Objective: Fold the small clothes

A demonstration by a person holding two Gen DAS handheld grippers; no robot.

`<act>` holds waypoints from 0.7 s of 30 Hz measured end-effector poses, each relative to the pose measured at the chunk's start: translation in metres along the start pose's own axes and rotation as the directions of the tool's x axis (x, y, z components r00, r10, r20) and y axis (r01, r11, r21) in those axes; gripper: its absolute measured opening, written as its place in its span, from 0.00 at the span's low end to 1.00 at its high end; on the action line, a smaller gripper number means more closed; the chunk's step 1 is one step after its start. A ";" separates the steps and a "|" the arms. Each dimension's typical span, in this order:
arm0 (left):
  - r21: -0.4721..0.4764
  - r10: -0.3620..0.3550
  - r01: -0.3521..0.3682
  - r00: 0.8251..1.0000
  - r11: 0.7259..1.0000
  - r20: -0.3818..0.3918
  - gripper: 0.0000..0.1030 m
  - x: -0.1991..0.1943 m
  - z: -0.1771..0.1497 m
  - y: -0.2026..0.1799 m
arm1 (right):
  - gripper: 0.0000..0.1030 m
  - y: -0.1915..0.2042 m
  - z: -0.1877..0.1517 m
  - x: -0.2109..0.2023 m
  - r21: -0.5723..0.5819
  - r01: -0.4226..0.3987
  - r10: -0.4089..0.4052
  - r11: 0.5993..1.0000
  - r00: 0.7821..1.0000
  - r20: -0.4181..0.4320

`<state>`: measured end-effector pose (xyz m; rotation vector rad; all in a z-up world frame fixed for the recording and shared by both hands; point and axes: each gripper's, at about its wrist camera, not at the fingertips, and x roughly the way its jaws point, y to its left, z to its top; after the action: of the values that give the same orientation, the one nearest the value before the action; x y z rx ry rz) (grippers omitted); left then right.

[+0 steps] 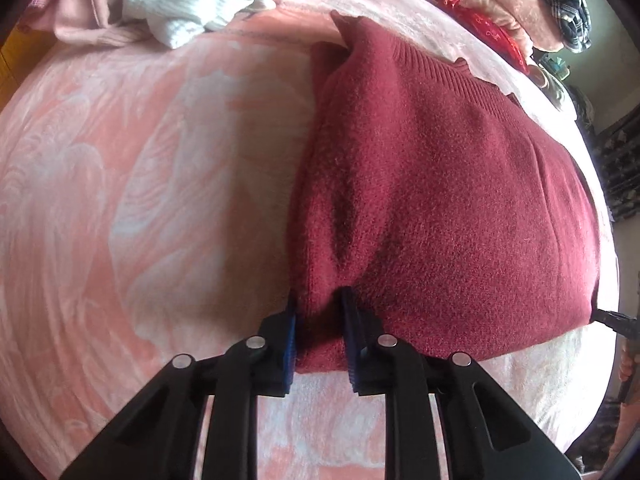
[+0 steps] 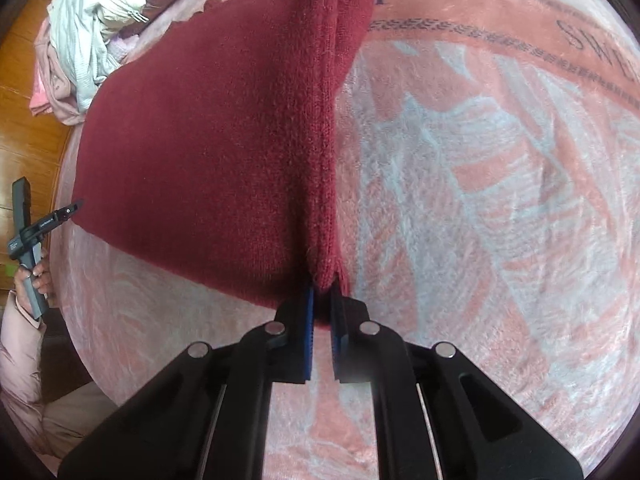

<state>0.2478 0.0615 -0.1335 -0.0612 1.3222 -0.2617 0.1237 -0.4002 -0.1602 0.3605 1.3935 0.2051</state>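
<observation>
A dark red knitted sweater [image 1: 440, 200] lies folded on a pink and white patterned blanket [image 1: 140, 180]. My left gripper [image 1: 320, 304] is shut on the sweater's near left corner, a thick fold of knit pinched between its blue pads. In the right wrist view the same sweater [image 2: 208, 144] spreads to the left, and my right gripper [image 2: 322, 292] is shut on its near right corner along the folded edge. The other gripper [image 2: 68, 210] shows at the sweater's far left corner, held by a hand [image 2: 34, 284].
A heap of white and pale pink clothes [image 1: 168, 0] lies at the blanket's far edge, also seen as a clothes heap [image 2: 88, 32] in the right wrist view. Red patterned fabric and a plaid garment [image 1: 568, 4] sit at the far right. A wooden floor [image 2: 24, 128] lies beyond the bed.
</observation>
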 end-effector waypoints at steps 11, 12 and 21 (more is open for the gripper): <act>-0.036 -0.058 0.058 0.998 0.998 0.013 0.88 -0.013 0.006 0.015 | 0.55 -0.014 0.016 -0.028 0.033 -0.116 0.114 0.993 0.991 0.072; -0.038 -0.076 0.076 0.997 0.996 -0.006 0.88 -0.005 0.006 0.013 | 0.55 -0.015 0.017 -0.021 0.039 -0.122 0.119 0.992 0.991 0.061; 0.063 -0.049 0.051 0.998 0.997 -0.043 0.93 0.022 -0.001 -0.028 | 0.44 -0.003 0.027 0.009 0.015 -0.160 0.160 0.987 0.987 0.033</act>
<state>0.2473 0.0296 -0.1487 -0.0351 1.3537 -0.3492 0.1515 -0.4032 -0.1664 0.4890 1.3363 0.3179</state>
